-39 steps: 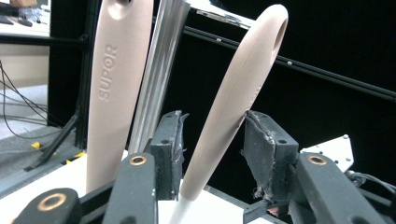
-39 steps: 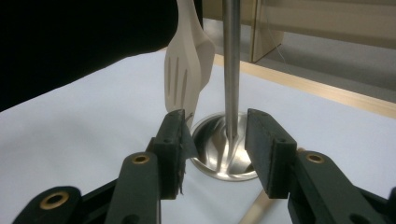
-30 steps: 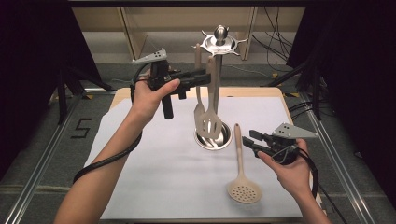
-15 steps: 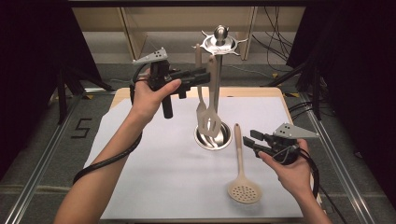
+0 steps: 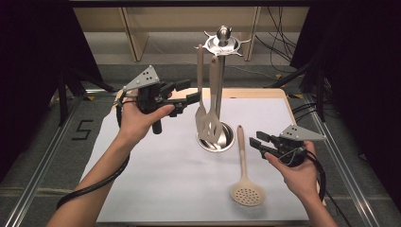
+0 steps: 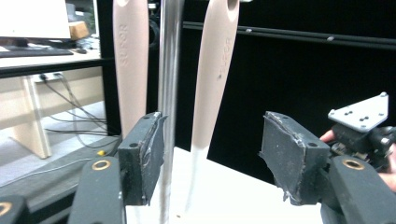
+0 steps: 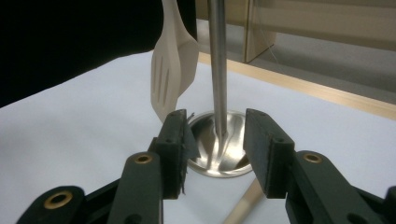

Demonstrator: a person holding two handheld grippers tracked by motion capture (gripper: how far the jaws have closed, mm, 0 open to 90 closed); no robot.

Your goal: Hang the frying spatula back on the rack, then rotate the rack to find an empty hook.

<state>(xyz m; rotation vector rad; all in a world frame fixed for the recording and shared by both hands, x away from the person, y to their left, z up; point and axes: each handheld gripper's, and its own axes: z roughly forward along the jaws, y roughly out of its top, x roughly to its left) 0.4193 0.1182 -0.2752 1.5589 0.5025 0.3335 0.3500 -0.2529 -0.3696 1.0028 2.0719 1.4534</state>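
A steel utensil stand [image 5: 221, 71] rises from a round base [image 5: 228, 143] on the white mat. Two beige utensils hang from its top: a slotted spatula [image 5: 203, 124] and a second one [image 5: 214, 80] beside the pole. My left gripper [image 5: 187, 93] hovers just left of their handles. Its jaws have just been opening and nothing is between them. In the left gripper view the gripper [image 6: 210, 154] faces the pole [image 6: 169, 70] and both handles [image 6: 217, 70]. A beige skimmer [image 5: 247, 193] lies on the mat. My right gripper [image 5: 255, 141] stands open beside its handle, and its jaws have just been closing on nothing.
The white mat [image 5: 156, 179] covers a wooden table whose edge [image 5: 255, 92] shows behind the stand. In the right gripper view the stand's base [image 7: 219, 163] and the spatula [image 7: 170, 70] lie ahead, and the skimmer handle [image 7: 240, 207] lies below the jaws. Black curtains flank the table.
My left gripper has let go of the hanging utensil's handle, opened wider and drawn back to the left. The right hand has kept its place, jaws slightly narrower.
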